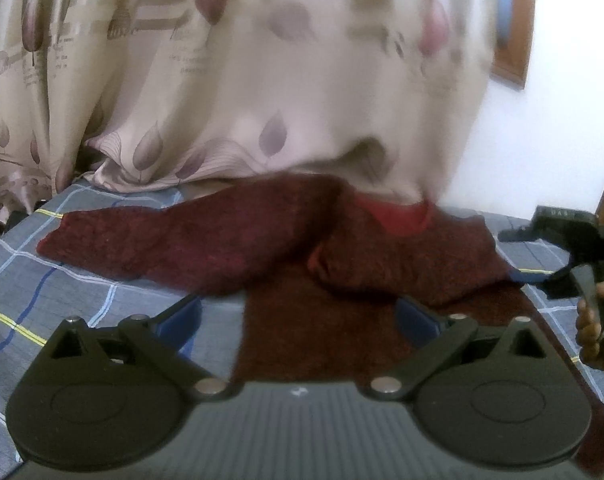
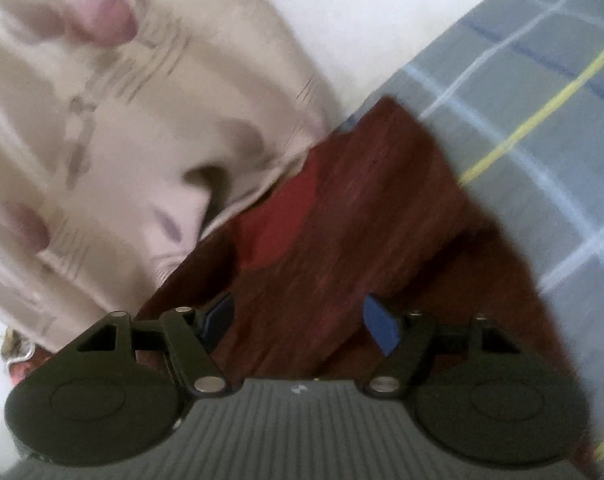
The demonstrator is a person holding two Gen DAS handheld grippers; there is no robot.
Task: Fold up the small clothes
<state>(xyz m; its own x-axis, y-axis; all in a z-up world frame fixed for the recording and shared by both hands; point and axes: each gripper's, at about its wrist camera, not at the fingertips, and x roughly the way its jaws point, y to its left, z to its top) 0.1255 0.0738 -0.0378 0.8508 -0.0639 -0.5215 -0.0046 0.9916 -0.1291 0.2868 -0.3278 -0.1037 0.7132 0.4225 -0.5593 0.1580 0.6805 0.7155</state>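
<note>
A dark maroon knit sweater lies on the blue checked bedsheet, its red collar lining at the far side. One sleeve stretches out to the left. The other sleeve is folded in across the body. My left gripper is open, its blue pads wide apart over the sweater's lower body. My right gripper is at the sweater's right edge, held by a hand. In the blurred, rolled right wrist view, the right gripper stands open above the sweater.
A beige leaf-patterned curtain hangs down onto the far edge of the bed and brushes the collar. A white wall and a wooden frame are at the right. Bare bedsheet lies beside the sweater.
</note>
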